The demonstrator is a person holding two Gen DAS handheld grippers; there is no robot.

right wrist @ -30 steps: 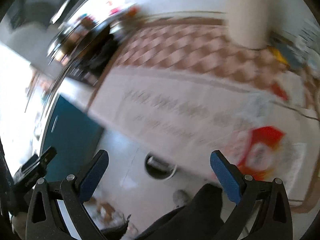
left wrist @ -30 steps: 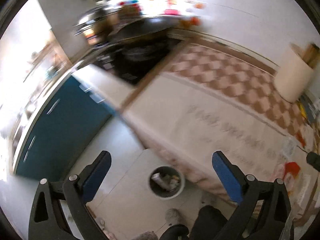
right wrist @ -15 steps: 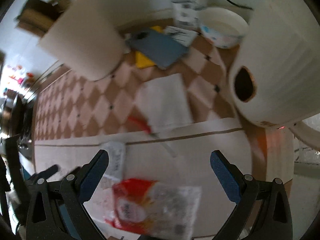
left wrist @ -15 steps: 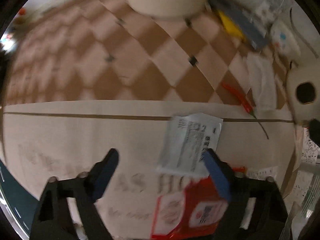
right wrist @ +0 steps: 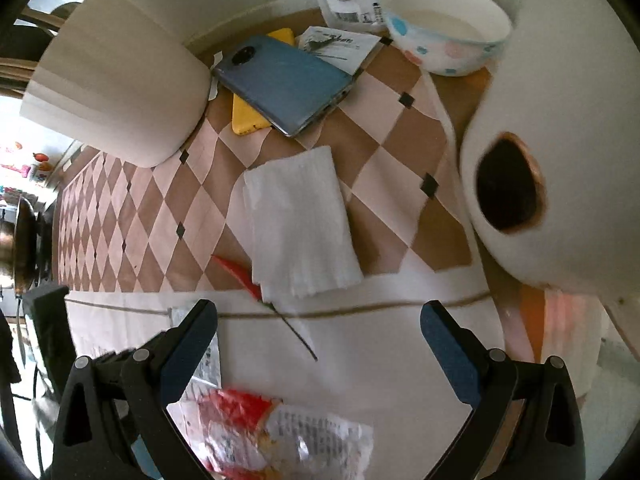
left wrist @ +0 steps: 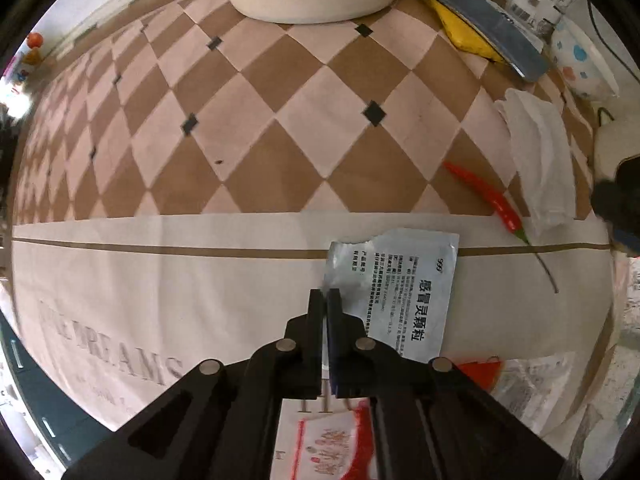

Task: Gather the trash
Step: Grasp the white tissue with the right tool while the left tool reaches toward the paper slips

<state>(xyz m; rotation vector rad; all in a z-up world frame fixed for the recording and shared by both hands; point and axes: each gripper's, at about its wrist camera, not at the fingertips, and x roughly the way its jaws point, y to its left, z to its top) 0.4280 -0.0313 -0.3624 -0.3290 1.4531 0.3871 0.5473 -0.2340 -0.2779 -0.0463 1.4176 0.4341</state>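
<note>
Covering the table (left wrist: 248, 128) is a checkered cloth with a pale printed border, and the trash is lying along that border, so the torn sachet (left wrist: 404, 292) is serving as the landmark. Just left of the sachet, the left claw (left wrist: 324, 300) is sitting with its fingers pressed together at the sachet's left edge; whether a sliver of foil is pinched between them is hard to tell. Below the sachet, near the table edge, a red and clear snack wrapper (right wrist: 276, 432) is lying crumpled. Up and to the right of the sachet, a red chilli (left wrist: 486, 196) is resting on the cloth, its stem end touching a folded tissue (right wrist: 296, 216) further right. Right of the sachet, the right claw (right wrist: 318, 332) is hovering wide apart, holding nothing, above the border near the chilli stem. Judging by this, the step in hand is picking up the sachet; doing it well means catching the thin edge rather than sliding over it, lifting slowly, and keeping clear of the phone (right wrist: 284, 82) and bowl (right wrist: 444, 24) beyond the tissue
</note>
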